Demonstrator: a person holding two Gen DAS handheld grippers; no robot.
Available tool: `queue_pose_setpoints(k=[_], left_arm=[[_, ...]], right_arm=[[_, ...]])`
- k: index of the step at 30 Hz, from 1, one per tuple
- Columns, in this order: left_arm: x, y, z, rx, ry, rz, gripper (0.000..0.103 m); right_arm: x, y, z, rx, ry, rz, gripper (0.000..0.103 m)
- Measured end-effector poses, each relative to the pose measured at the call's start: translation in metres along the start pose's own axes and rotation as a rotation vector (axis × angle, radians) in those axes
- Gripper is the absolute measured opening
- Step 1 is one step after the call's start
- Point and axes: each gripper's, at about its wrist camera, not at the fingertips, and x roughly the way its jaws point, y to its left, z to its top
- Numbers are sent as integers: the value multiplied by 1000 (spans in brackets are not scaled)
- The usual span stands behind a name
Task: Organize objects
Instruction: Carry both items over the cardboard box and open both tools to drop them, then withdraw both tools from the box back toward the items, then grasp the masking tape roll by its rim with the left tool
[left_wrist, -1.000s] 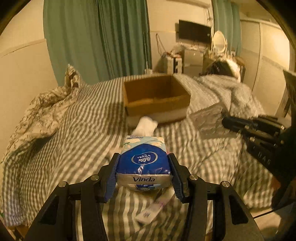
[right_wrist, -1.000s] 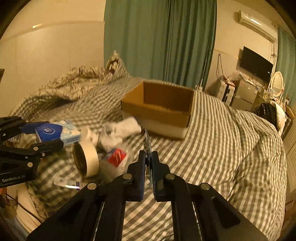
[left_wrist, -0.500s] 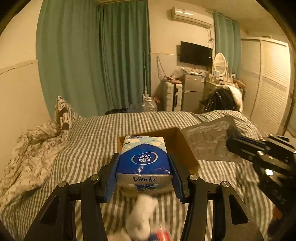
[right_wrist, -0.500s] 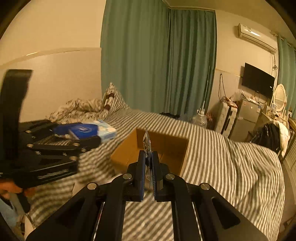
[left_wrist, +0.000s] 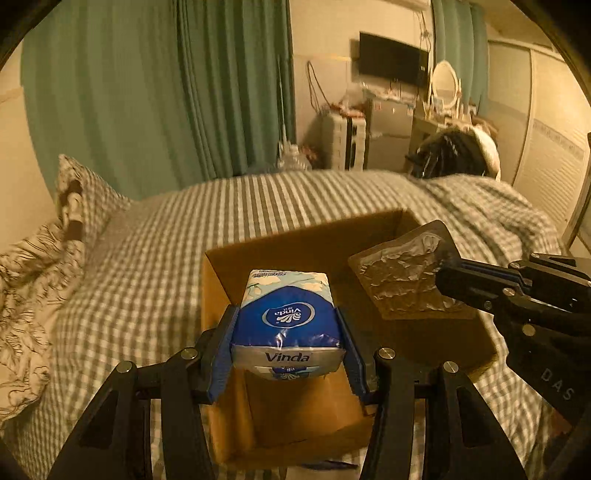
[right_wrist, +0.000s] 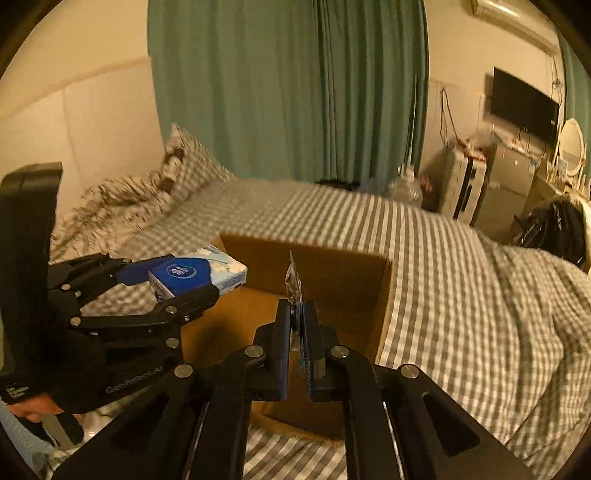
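Note:
My left gripper (left_wrist: 288, 354) is shut on a blue and white Vinda tissue pack (left_wrist: 287, 325) and holds it over the open cardboard box (left_wrist: 295, 254). It also shows in the right wrist view (right_wrist: 192, 275). My right gripper (right_wrist: 297, 332) is shut on a flat silvery foil packet (right_wrist: 294, 284), held edge-on above the box (right_wrist: 332, 266). The packet's crinkled face (left_wrist: 406, 275) shows in the left wrist view, with the right gripper (left_wrist: 448, 278) clamped on its right edge. The box looks empty where I can see inside.
The box sits on a bed with a grey checked cover (left_wrist: 147, 258). A crumpled patterned duvet and pillow (left_wrist: 33, 266) lie at the left. Green curtains (left_wrist: 166, 92), a TV (left_wrist: 393, 62) and furniture stand behind the bed.
Both grippers have moved from the loose items at the bed's near side to above the box, each still holding its item. The box now lies directly below them.

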Motion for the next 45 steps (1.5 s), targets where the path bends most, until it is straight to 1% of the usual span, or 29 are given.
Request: queue_pose_setpoints(k=[2, 3, 4, 5, 6, 7, 8, 9, 10, 12, 14, 16, 17, 21, 25, 29, 31, 33, 36, 38, 41, 43, 45], left_arm=[[10, 0, -4, 2, 19, -8, 53], [13, 1, -4, -2, 26, -19, 55], [15, 0, -5, -8, 34, -37, 60], [15, 0, -5, -16, 42, -53, 66], [14, -1, -5, -24, 41, -49, 83], [9, 0, -4, -32, 26, -36, 92], [4, 0, -3, -37, 9, -26, 93], [-2, 1, -2, -41, -2, -20, 93], [-9, 2, -1, -45, -6, -20, 93], [-27, 5, 2, -57, -18, -18, 93], [-49, 7, 3, -54, -41, -1, 95], [-75, 10, 3, -54, -71, 24, 101], [-90, 11, 2, -57, -85, 32, 101], [-146, 15, -3, -71, -121, 51, 103], [-196, 16, -23, -68, -147, 111, 103], [-224, 14, -52, -64, -144, 147, 103], [-230, 11, -70, -65, -131, 156, 103], [-230, 7, -94, -75, -116, 186, 103], [-224, -2, -122, -61, -89, 183, 103], [-217, -6, -144, -67, -72, 187, 103], [-199, -13, -173, -71, -28, 172, 103], [-185, -19, -190, -69, 9, 163, 103], [-172, -25, -205, -54, 51, 145, 103]], right_arm=[[14, -5, -6, 9, 22, 4, 6], [20, -8, -9, 15, 32, 4, 6], [23, -10, -10, 20, 41, 1, 6], [24, -12, -13, 22, 41, -2, 6], [22, -15, -14, 27, 37, -8, 8], [19, -17, -14, 36, 29, -16, 23], [16, -20, -11, 44, 25, -22, 36], [9, -23, -9, 58, 15, -27, 57], [3, -25, -7, 67, 1, -29, 62], [-17, -28, 0, 79, -36, -30, 62], [-38, -27, 4, 73, -62, -42, 63], [-62, -22, 10, 59, -93, -48, 71], [-81, -20, 12, 53, -113, -49, 73], [-130, -6, 12, 35, -148, -40, 80], [-174, 12, 7, -3, -173, -49, 88], [-205, 24, -10, -27, -171, -64, 89], [-213, 31, -23, -37, -157, -81, 90], [-215, 39, -40, -43, -134, -98, 90], [-213, 50, -67, -56, -100, -124, 90], [-211, 56, -86, -68, -86, -122, 90], [-196, 68, -117, -76, -49, -114, 90], [-183, 72, -132, -80, -25, -106, 90], [-166, 77, -152, -87, 17, -106, 90]])
